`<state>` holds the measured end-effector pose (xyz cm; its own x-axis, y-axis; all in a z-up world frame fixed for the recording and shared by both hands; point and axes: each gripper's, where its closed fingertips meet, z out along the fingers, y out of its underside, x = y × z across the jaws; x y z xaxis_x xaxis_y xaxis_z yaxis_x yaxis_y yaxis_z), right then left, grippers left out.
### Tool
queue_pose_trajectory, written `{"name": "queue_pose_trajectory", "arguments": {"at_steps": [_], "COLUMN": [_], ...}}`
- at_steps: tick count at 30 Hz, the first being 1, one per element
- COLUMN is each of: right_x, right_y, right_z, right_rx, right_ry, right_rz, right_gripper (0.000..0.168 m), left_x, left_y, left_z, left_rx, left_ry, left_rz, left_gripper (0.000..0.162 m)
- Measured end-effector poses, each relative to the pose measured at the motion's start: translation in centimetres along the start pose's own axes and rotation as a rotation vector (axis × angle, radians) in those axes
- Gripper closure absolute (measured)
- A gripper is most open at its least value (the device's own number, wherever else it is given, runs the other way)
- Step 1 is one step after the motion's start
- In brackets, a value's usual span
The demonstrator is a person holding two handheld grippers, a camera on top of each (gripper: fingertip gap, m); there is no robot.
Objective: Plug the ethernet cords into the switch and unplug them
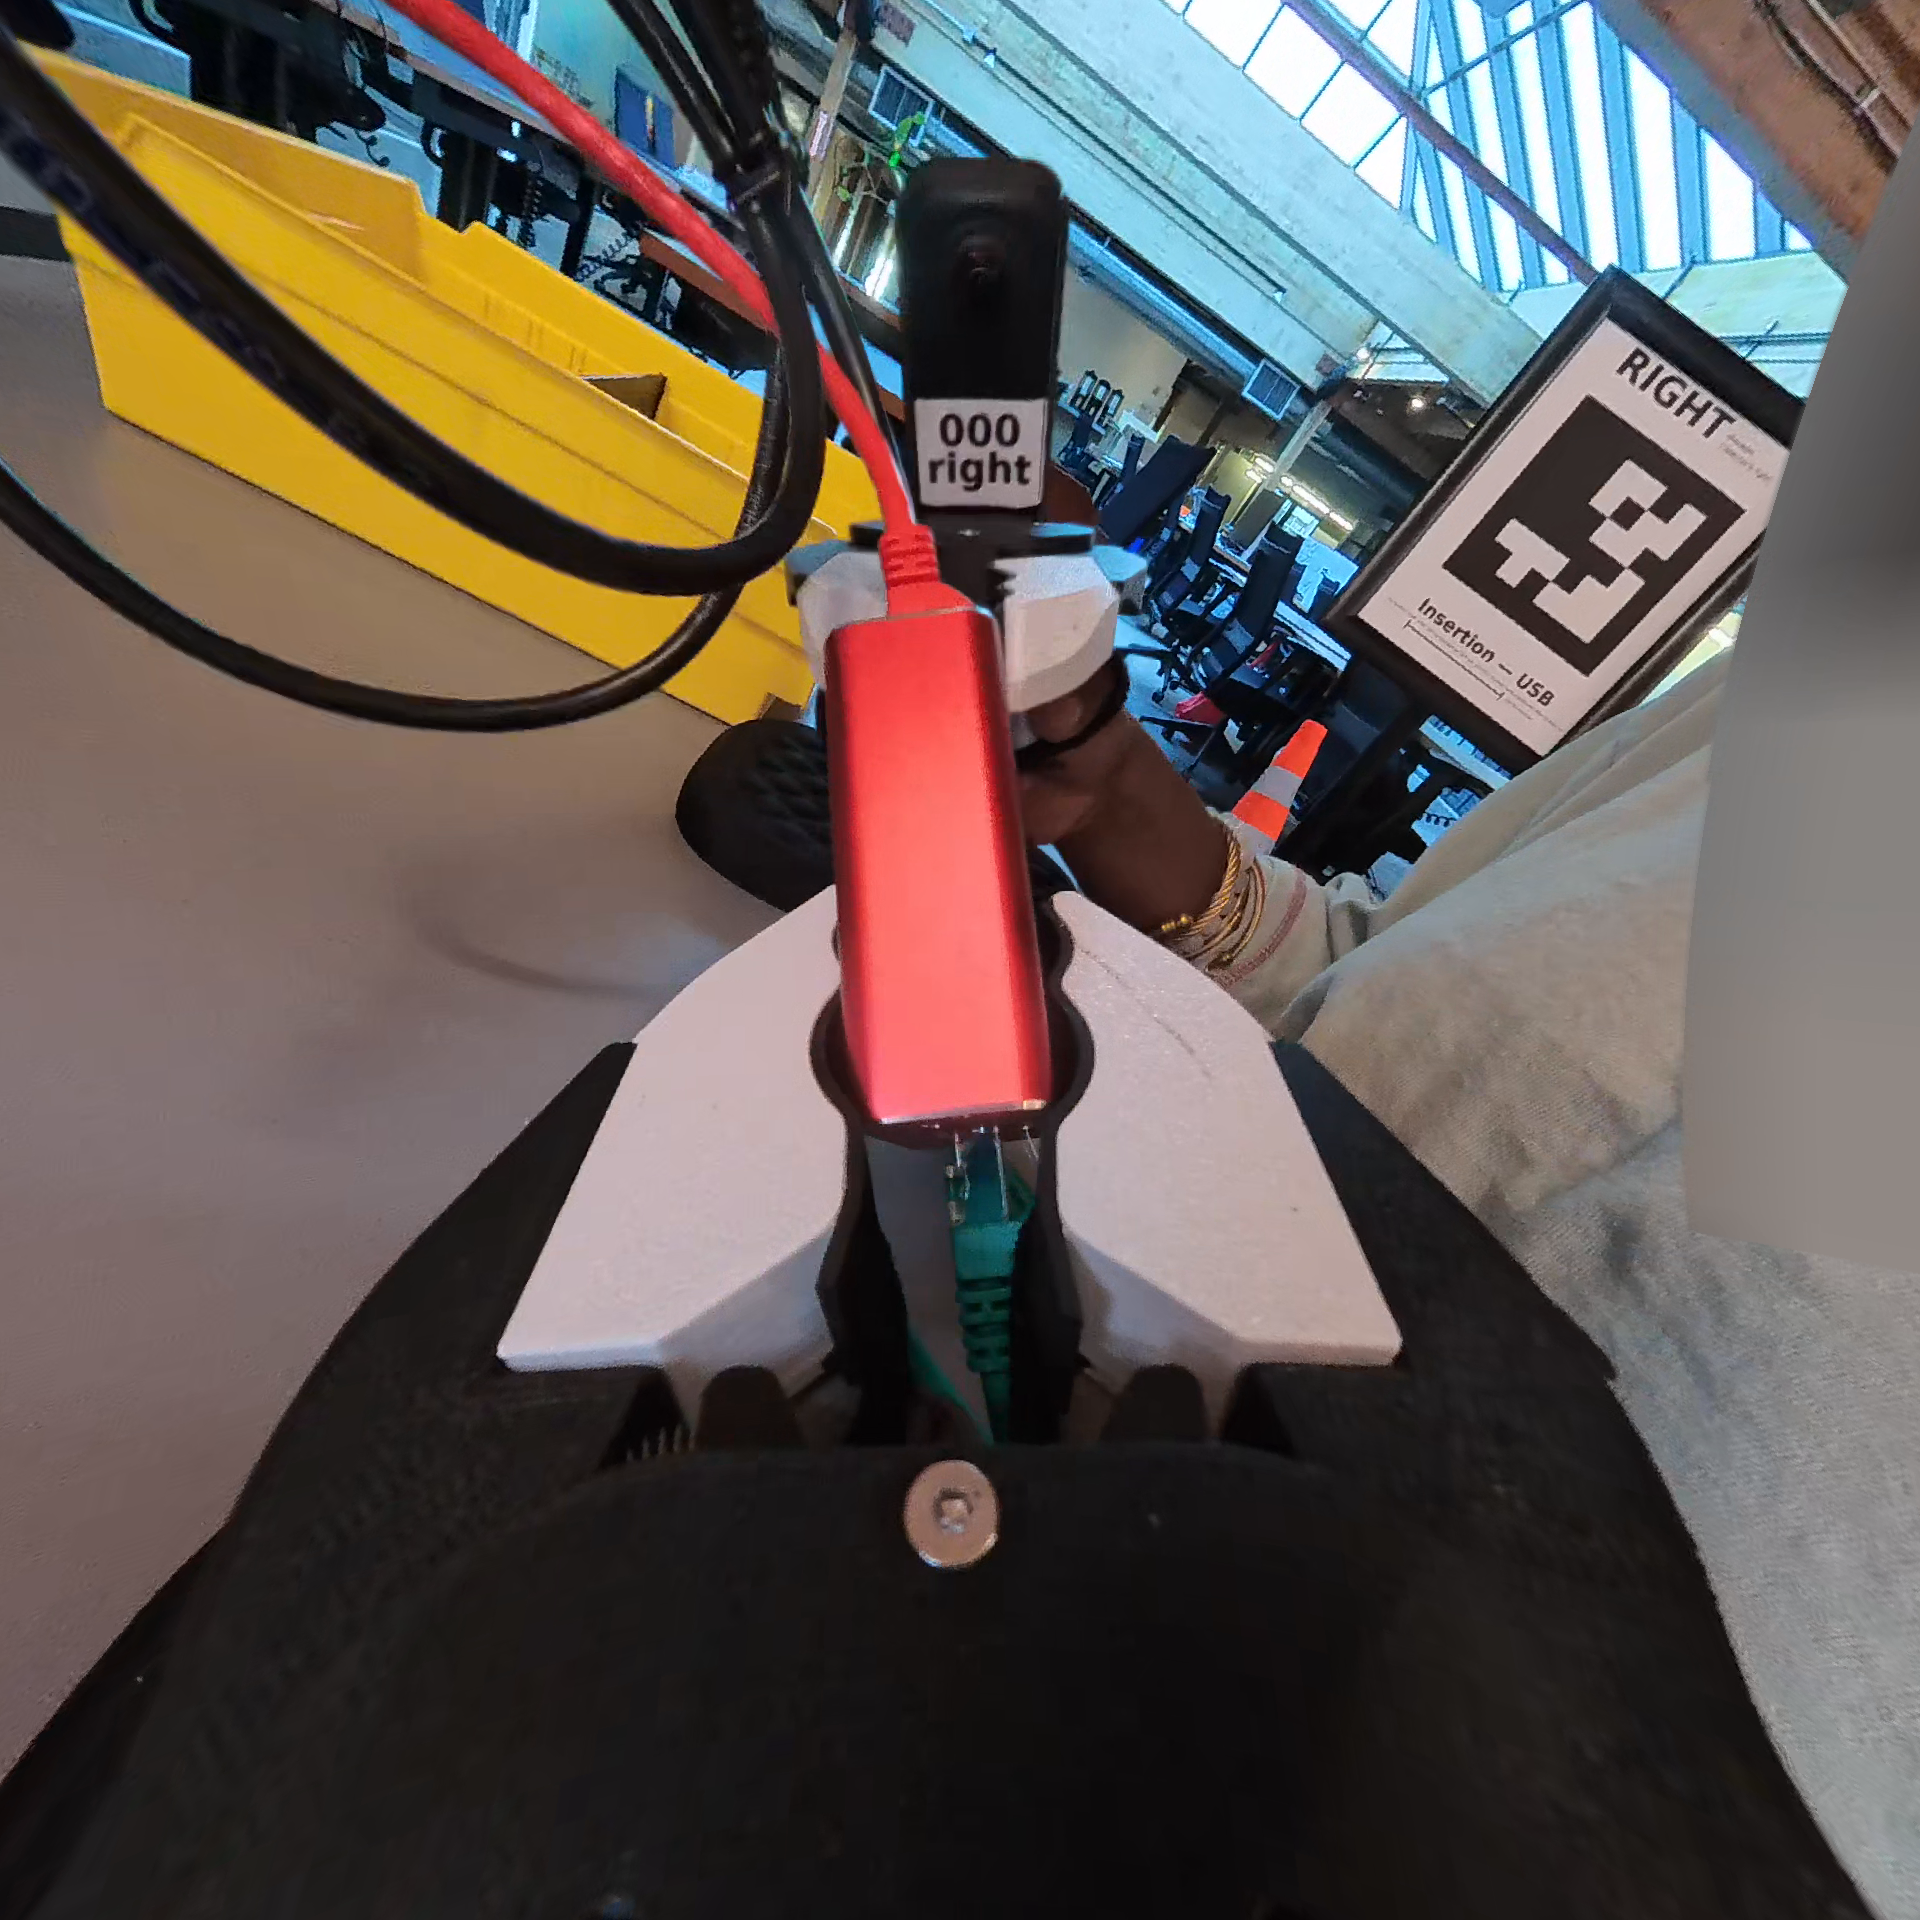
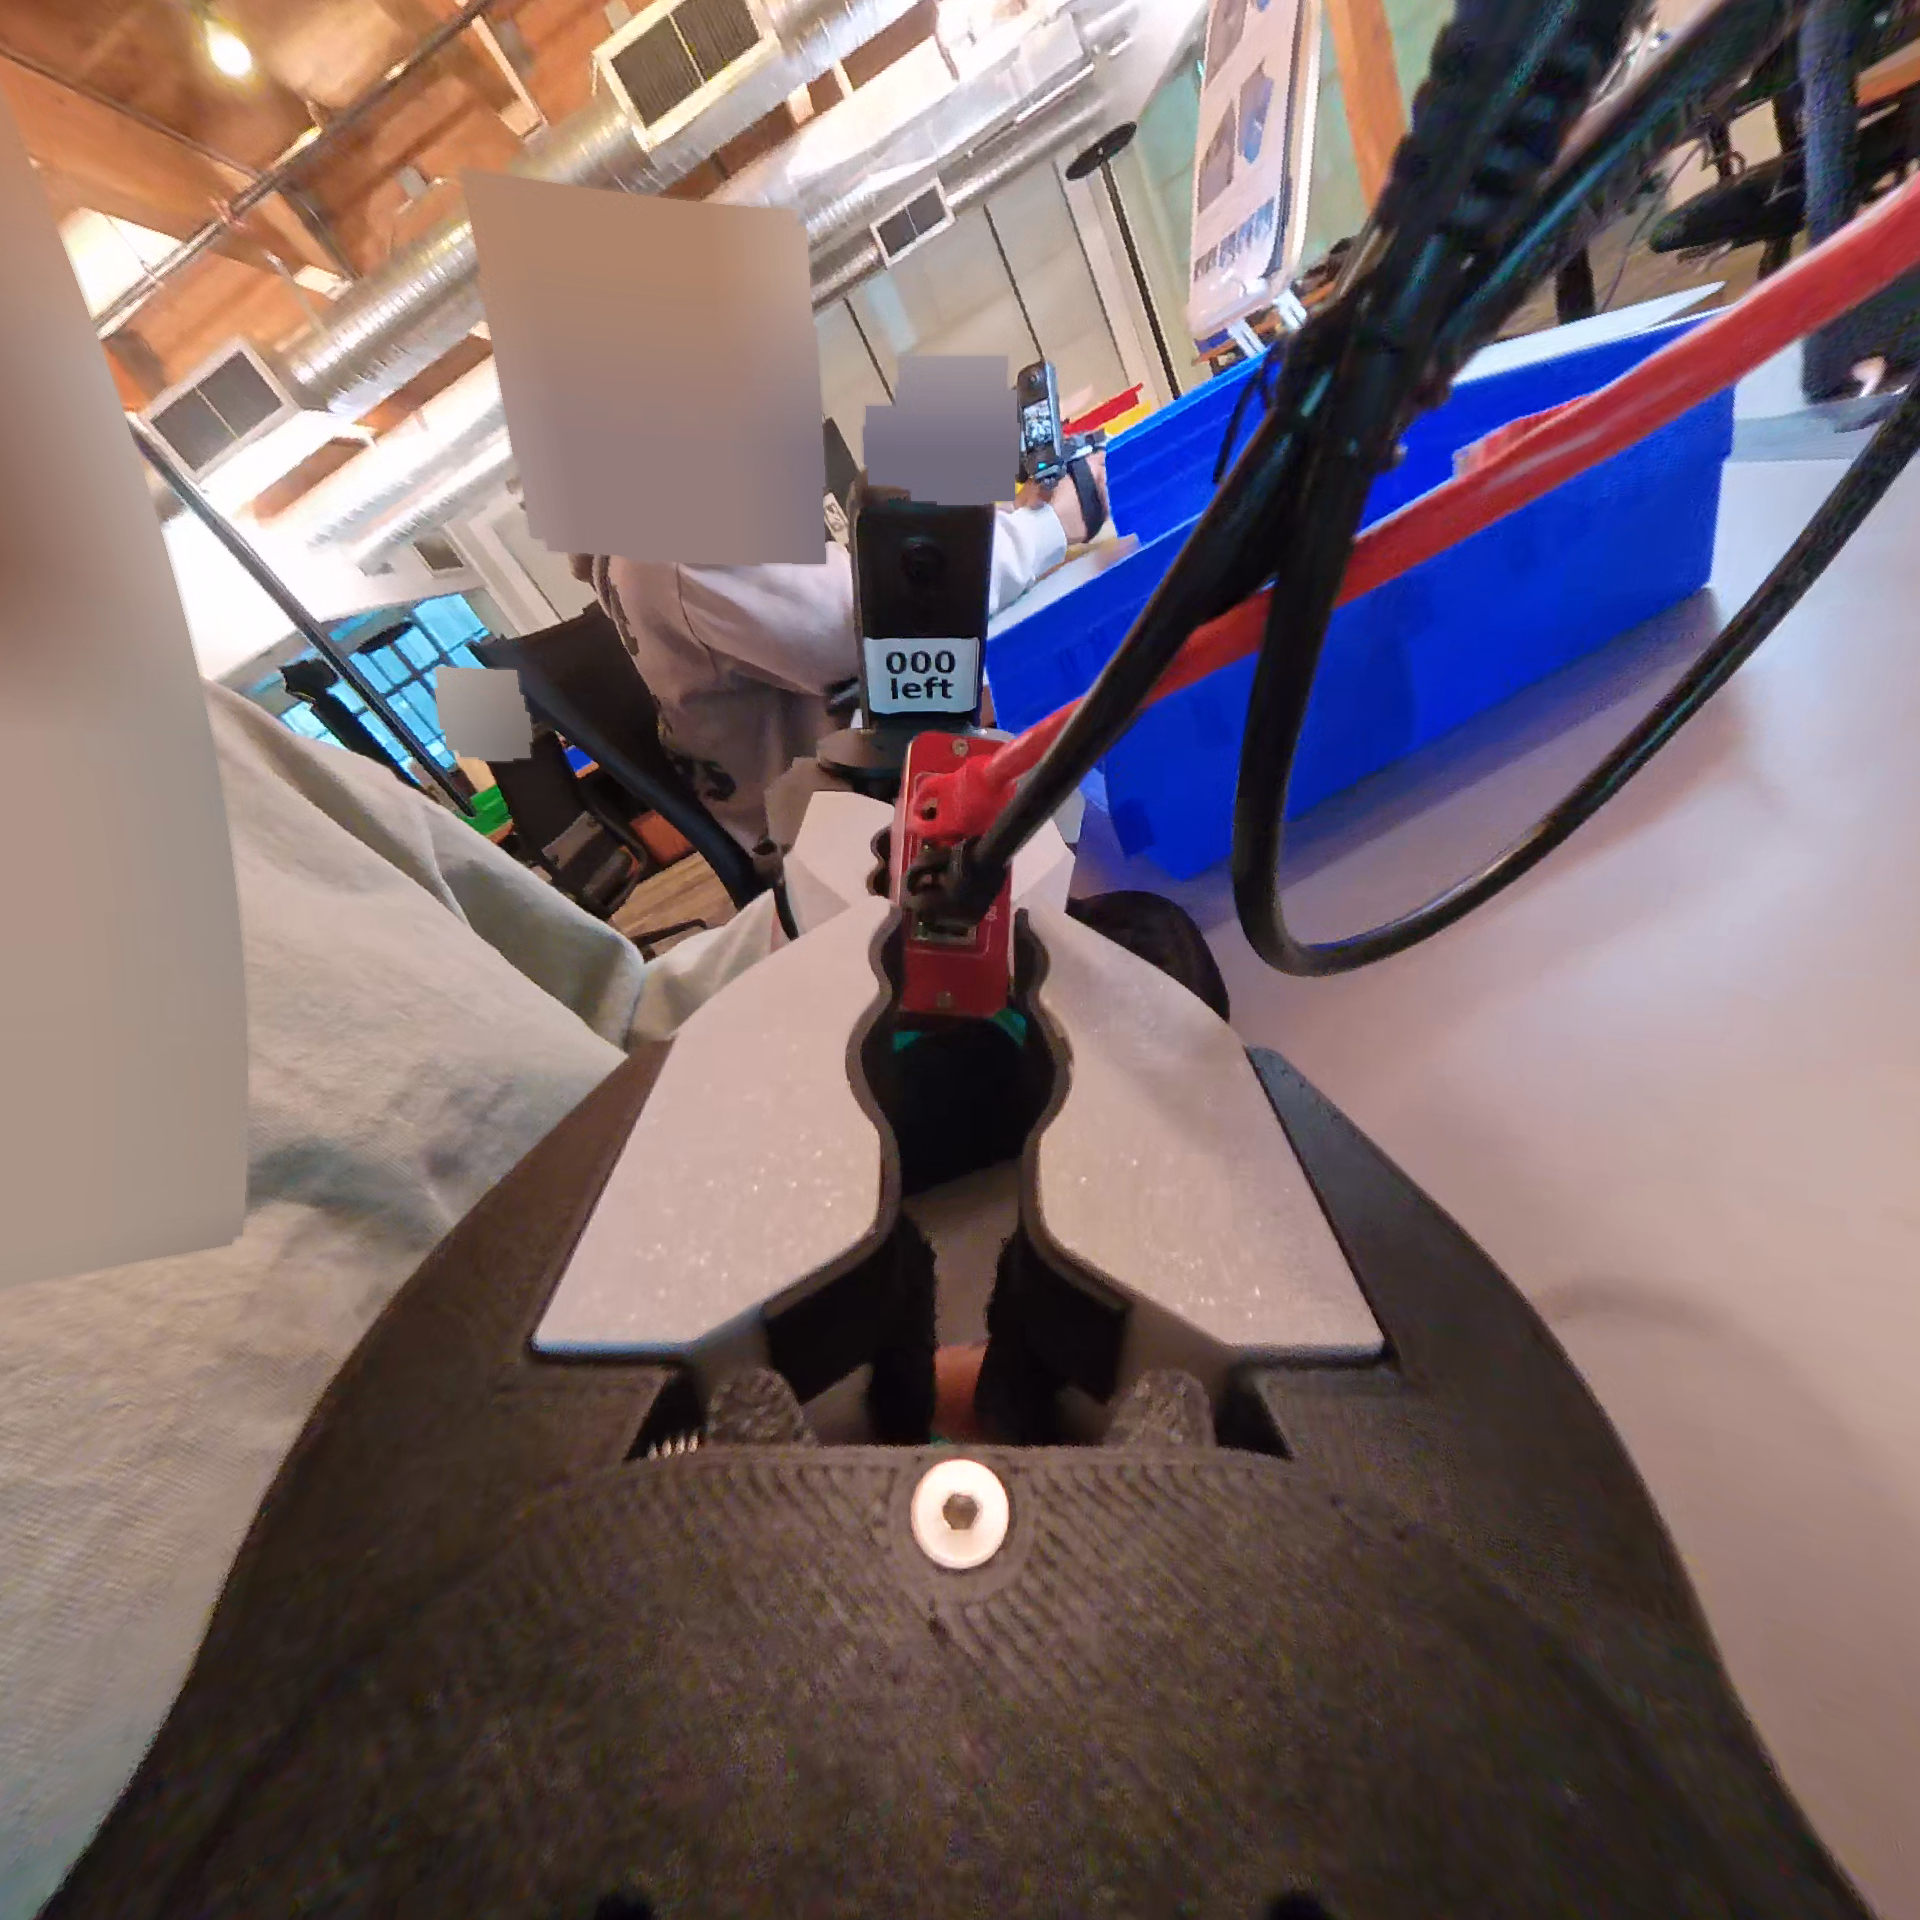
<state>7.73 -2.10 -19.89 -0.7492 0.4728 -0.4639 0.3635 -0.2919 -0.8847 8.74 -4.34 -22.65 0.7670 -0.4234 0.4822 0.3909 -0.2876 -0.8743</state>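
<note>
A pale grey counter (image 1: 260, 935) carried a yellow bin (image 1: 416, 343) in a skylit workshop. The red switch (image 1: 935, 862) ran lengthwise between both tools; the left hand-held gripper (image 1: 951, 1023) pinched its near end, the right hand-held gripper (image 2: 951, 935) its cabled end.

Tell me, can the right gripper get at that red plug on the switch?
Probably yes: the red plug sits just past the right gripper, on the facing end of the switch. A black cable crosses close by.

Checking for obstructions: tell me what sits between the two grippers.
Only the red metal switch, clamped by the left gripper, with red cord plugged in facing the right gripper; left wrist view.
</note>
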Motion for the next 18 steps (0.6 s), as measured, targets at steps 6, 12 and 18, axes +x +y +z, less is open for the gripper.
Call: {"name": "queue_pose_trajectory", "arguments": {"at_steps": [6,12,18], "right_x": [0.0,-0.1,-0.2], "right_y": [0.2,0.5,0.7], "right_z": [0.7,0.5,0.4], "right_rx": [0.004,-0.034,-0.021], "right_ry": [-0.014,0.073,0.014], "right_rz": [-0.016,-0.182,-0.104], "right_gripper": [0.152,0.15,0.151], "left_x": [0.0,-0.1,0.0], "left_y": [0.5,0.9,1.1], "left_z": [0.1,0.3,0.4], "left_rx": [-0.028,-0.048,-0.06], "left_ry": [-0.012,-0.016,-0.006], "left_rz": [0.016,0.027,0.021], "left_gripper": [0.132,0.133,0.133]}}
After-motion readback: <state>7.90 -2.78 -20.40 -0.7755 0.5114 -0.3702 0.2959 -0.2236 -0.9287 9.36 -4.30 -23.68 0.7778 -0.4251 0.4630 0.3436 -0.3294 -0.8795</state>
